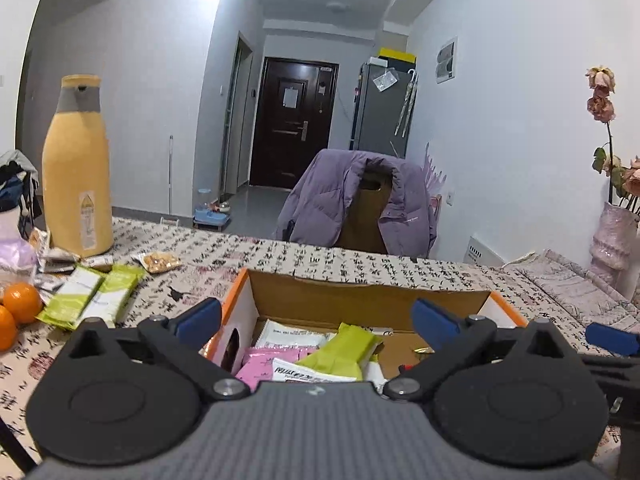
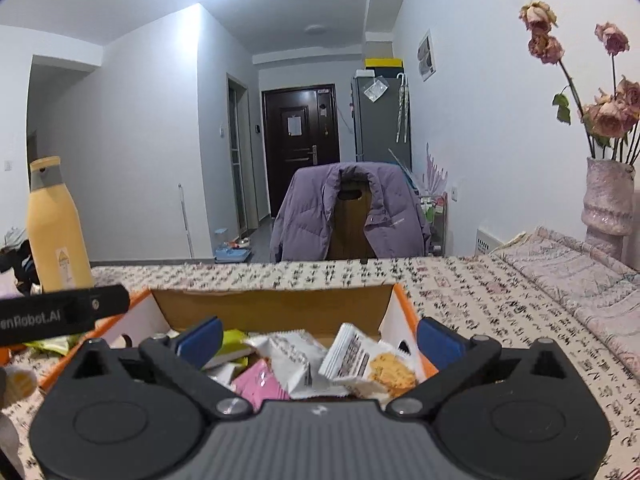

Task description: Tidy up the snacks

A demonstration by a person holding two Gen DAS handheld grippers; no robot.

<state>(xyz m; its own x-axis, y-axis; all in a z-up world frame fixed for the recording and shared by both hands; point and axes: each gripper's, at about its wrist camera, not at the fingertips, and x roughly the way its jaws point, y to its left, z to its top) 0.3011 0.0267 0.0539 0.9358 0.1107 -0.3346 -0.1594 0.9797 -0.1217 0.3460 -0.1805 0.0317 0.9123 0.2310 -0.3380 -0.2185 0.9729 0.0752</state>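
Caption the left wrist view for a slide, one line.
Open left gripper above a cardboard box of snack packets; green packets wait on the table.

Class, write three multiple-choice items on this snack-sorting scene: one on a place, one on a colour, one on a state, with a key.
1. Where does the yellow bottle stand?
A. inside the box
B. on the table left of the box
C. on the chair

2. What colour is the jacket over the chair?
A. purple
B. red
C. black

3. How does the left gripper stand?
A. shut on a packet
B. open, holding nothing
C. shut on the bottle

Key: B, it stands on the patterned cloth beyond the green packets; A, purple padding shows; B, its fingers stand apart above the cardboard box.
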